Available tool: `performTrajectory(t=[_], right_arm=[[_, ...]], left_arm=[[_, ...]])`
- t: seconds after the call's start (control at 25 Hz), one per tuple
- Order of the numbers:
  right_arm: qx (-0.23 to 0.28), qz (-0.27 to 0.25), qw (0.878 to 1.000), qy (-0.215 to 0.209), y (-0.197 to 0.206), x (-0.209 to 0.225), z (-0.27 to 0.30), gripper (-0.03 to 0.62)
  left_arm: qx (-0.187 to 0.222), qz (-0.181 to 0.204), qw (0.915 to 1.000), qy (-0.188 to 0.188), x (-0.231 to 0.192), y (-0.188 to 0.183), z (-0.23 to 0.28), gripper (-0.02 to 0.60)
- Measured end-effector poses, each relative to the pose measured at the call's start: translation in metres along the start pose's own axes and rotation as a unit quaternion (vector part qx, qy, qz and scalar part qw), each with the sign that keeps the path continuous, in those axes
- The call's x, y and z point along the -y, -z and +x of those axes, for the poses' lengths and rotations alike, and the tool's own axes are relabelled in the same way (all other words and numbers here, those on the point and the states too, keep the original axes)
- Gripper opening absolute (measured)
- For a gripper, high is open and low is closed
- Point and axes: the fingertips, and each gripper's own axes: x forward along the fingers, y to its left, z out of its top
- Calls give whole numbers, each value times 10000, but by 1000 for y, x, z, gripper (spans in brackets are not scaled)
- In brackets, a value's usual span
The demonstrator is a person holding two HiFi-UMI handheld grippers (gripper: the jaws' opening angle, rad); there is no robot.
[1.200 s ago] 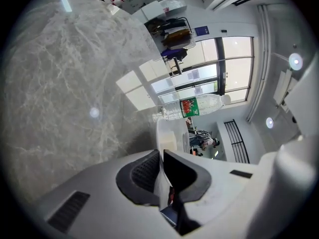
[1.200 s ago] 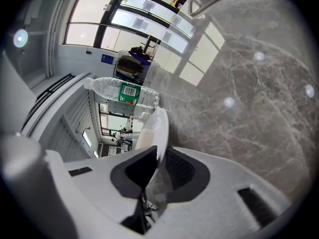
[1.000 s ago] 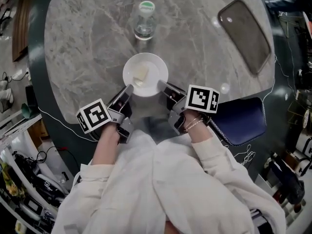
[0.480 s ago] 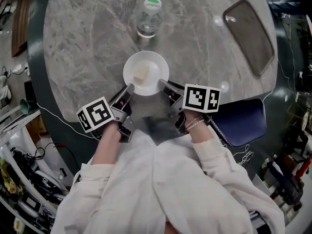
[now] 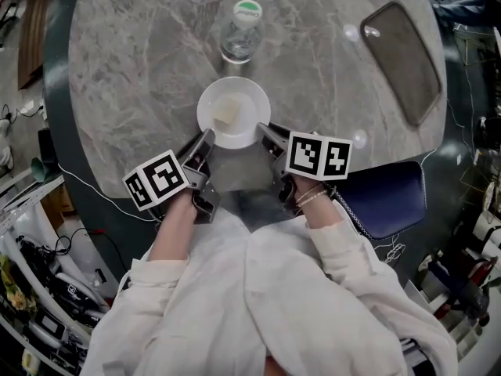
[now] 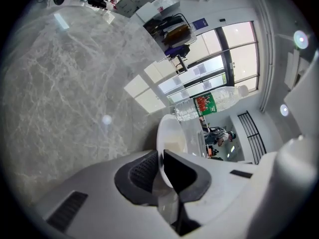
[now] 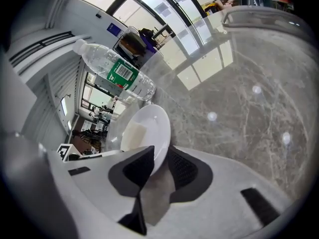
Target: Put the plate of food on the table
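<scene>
A white plate [image 5: 233, 112] with a pale piece of food [image 5: 226, 113] on it is over the near part of the grey marble table [image 5: 133, 69]. My left gripper [image 5: 207, 138] is shut on the plate's near-left rim. My right gripper [image 5: 263, 130] is shut on its near-right rim. In the left gripper view the dark pads of the left gripper [image 6: 160, 159] pinch the thin edge of the plate [image 6: 170, 133]. In the right gripper view the right gripper [image 7: 157, 164] clamps the rim of the plate [image 7: 152, 126], beside the food [image 7: 132, 135]. Whether the plate touches the table I cannot tell.
A clear water bottle [image 5: 240, 30] with a green cap stands just beyond the plate, also seen as the bottle [image 7: 117, 72] in the right gripper view. A dark tray [image 5: 403, 57] lies at the table's far right. A blue chair [image 5: 387, 196] stands at the near right, below the table edge.
The plate and both grippers have shifted a little farther onto the table, toward the bottle. The right gripper has rolled, so its marker cube sits at a different angle.
</scene>
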Motion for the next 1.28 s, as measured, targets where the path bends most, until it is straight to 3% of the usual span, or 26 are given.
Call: performTrajectory(t=[0.36,0.72,0.92,1.28], right_arm=[[165,-51,9999,10,-23,1,-2,58],[156,-84,9998,-56,-25,0,-2,58],[111,-84,9998,-127,-22,0,-2,58],[348,-197,9986,-343,-26,-9,-17,58]], left_arm=[[96,-32,9999,15,2,-15,6,31],[-174,420,9987,-235,0,-13,8,34],[-208,411,9988,-139,3,-14,9,102],[60,573,9981,-212,11,-24,-7,147]])
